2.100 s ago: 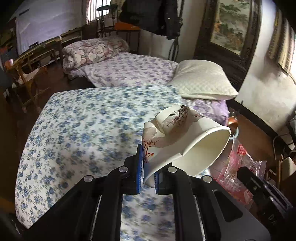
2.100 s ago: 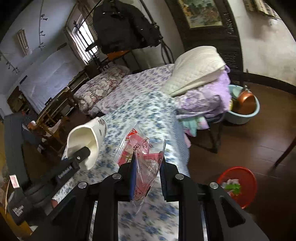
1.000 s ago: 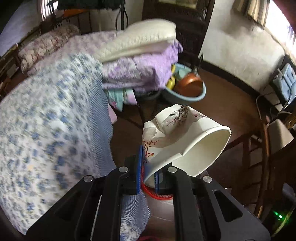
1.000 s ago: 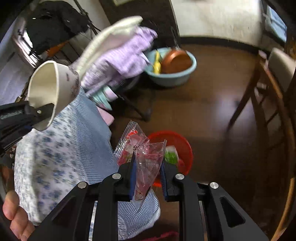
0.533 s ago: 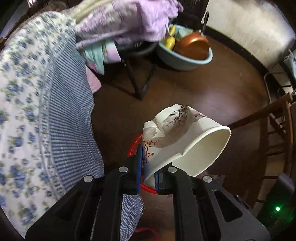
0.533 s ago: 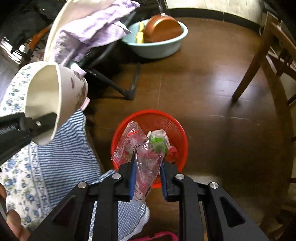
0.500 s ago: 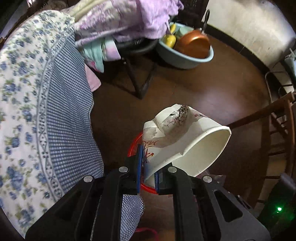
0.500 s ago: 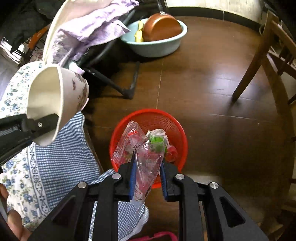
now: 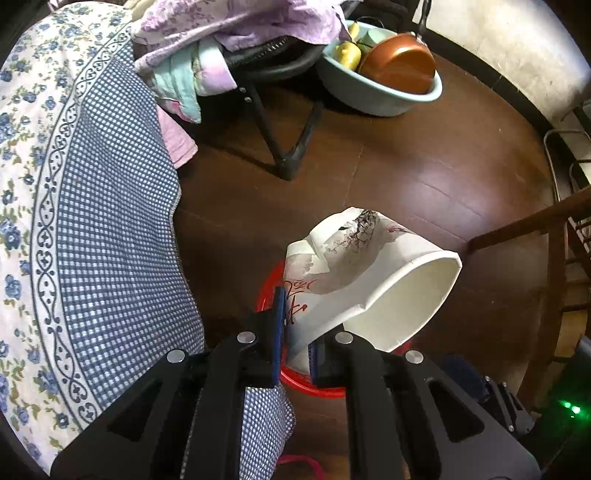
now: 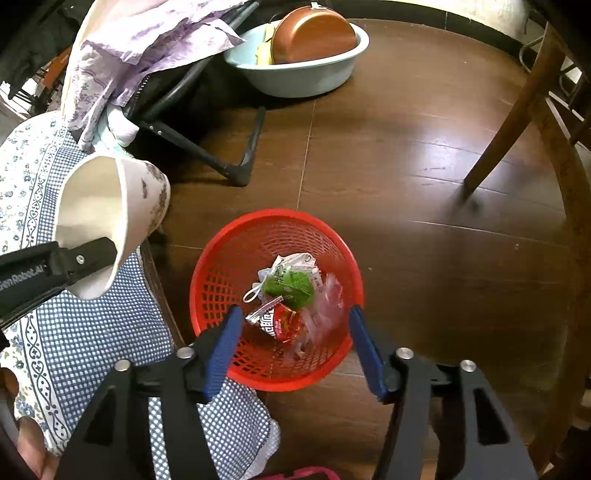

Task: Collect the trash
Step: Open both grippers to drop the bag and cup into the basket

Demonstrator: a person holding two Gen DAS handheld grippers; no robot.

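Your right gripper [image 10: 295, 347] has just been opening its jaws, and now they stand wide apart with nothing between the blue pads [image 10: 221, 350]. It points down over the red basket [image 10: 221, 266], which stands on the dark wooden floor [image 10: 424, 155]. The clear wrapper [image 10: 325, 306] is blurred and sits inside the basket, below the open jaws and free of both pads, just beside a red packet [image 10: 280, 323] and a green packet [image 10: 290, 286]. Your left gripper [image 9: 295, 347] is clenched on the crumpled paper cup [image 9: 369, 280]; its pads pinch the flattened bottom part of the cup, and the open mouth of the cup turns to the right. In the left wrist view the cup hides most of the basket [image 9: 266, 291], so only a red rim shows under it. In the right wrist view the cup [image 10: 107, 218] is to the left of the basket, over the edge of the blue checked cloth [image 10: 96, 339], and not above the basket opening. On the far side of the floor a pale blue basin [image 10: 306, 77] holds a copper pan [image 10: 314, 33]. Near it a folding rack [image 10: 207, 147] carries purple bedding [image 10: 140, 48]. A wooden chair leg [image 10: 506, 122] stands at the right.
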